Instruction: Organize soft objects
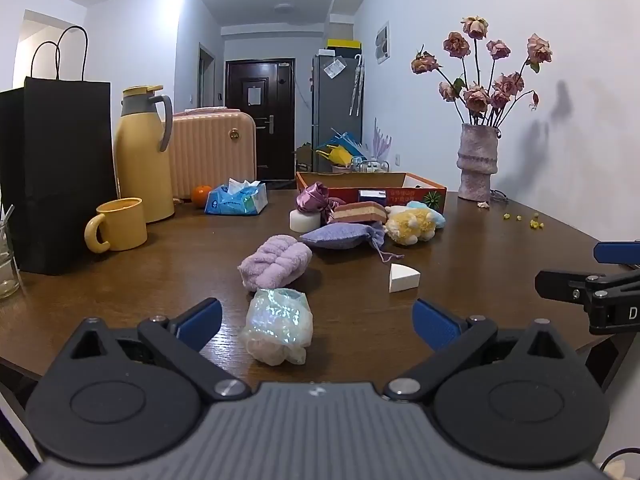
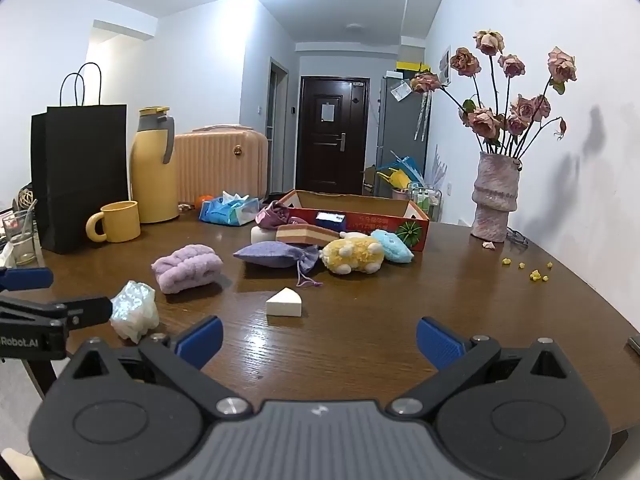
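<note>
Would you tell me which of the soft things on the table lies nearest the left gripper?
The iridescent plastic-wrapped bundle, just ahead of the open left gripper; the lilac towel roll lies further back.

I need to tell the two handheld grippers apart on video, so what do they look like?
They look alike. The left gripper and the right gripper each have a grey ribbed body, black linkage arms with silver pivot bolts, round black side housings and blue ribbed finger pads. The right wrist view shows white lettering on the left gripper's side. No hands, sleeves or gripper cables clearly show.

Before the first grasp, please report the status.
Both hand-held grippers open, empty: left, right. Iridescent pouch ahead of left. Soft items loose before box. Nothing blocking.
</note>
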